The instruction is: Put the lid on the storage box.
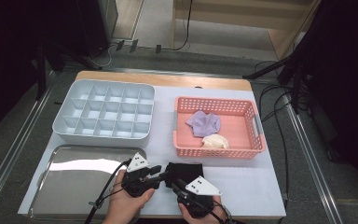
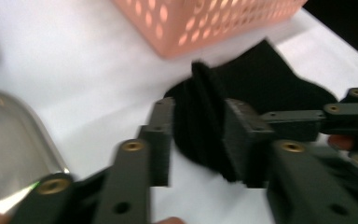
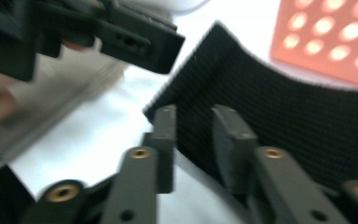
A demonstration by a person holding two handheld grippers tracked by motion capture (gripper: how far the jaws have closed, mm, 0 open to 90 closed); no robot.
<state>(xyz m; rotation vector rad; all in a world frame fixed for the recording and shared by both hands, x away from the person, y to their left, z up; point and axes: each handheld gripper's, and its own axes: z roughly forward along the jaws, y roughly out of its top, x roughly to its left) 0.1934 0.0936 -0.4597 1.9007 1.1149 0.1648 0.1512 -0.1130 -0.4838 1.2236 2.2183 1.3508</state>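
A black knitted cloth (image 1: 189, 170) lies on the white table near the front edge, just below the pink basket (image 1: 219, 151). My left gripper (image 1: 161, 171) reaches it from the left; in the left gripper view a bunched fold of the black cloth (image 2: 270, 79) stands between the parted jaws of this gripper (image 2: 198, 135). My right gripper (image 1: 175, 183) comes from the front; in its own view the edge of the black cloth (image 3: 284, 116) runs between the spread jaws of that gripper (image 3: 193, 135). Neither pair of pads visibly presses the fabric.
The pink basket holds a purple cloth (image 1: 204, 122) and a cream one (image 1: 216, 141). A grey divided box (image 1: 100, 136) sits at the back left, and a shiny metal tray (image 1: 74, 182) lies at the front left beside my left hand.
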